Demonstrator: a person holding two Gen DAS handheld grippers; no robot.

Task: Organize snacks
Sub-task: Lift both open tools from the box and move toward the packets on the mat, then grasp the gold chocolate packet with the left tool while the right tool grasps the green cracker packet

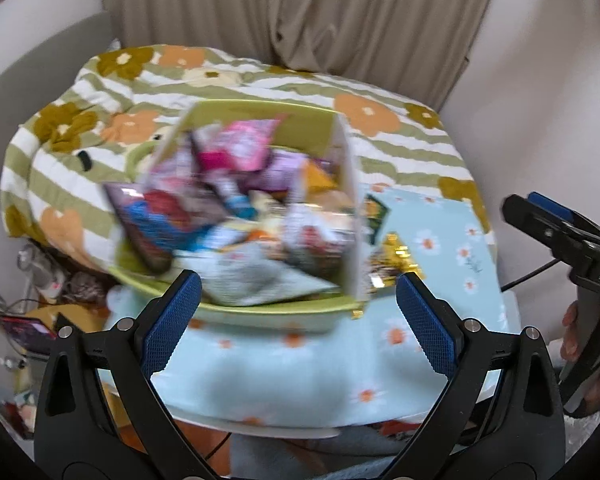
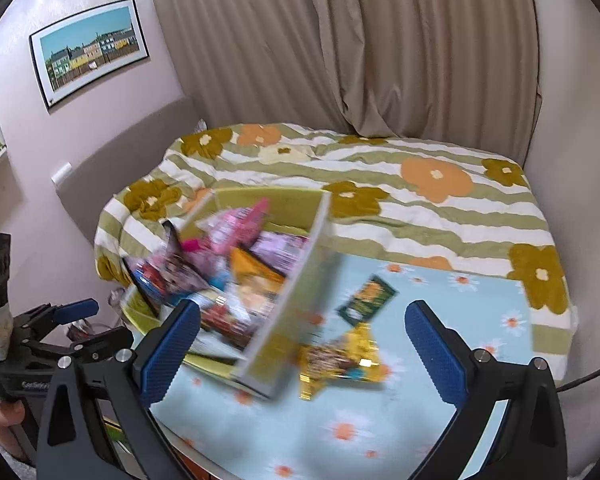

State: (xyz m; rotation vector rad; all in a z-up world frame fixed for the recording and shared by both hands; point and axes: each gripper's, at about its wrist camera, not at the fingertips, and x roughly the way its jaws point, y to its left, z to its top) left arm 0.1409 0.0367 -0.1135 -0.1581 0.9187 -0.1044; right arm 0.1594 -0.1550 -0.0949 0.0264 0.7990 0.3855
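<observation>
Left wrist view: left gripper (image 1: 298, 304), fingers spread wide, nothing between them. Green box (image 1: 260, 312) of mixed snack packets, blurred, on a pale blue floral cloth (image 1: 280, 376). Gold packet (image 1: 396, 258) and dark green packet (image 1: 376, 214) lie on the cloth just right of the box.

Right wrist view: right gripper (image 2: 302, 338), fingers parted, empty. Same box (image 2: 296, 300), gold packet (image 2: 340, 356) touching its near corner, green packet (image 2: 366, 300) nearby. Striped flowered bedspread (image 2: 420, 216) behind.

Right tongs (image 2: 300, 344) gape empty above the table (image 2: 440, 420); green snack box (image 2: 284, 304) blurred left, gold packet (image 2: 340, 360) just beside it.
</observation>
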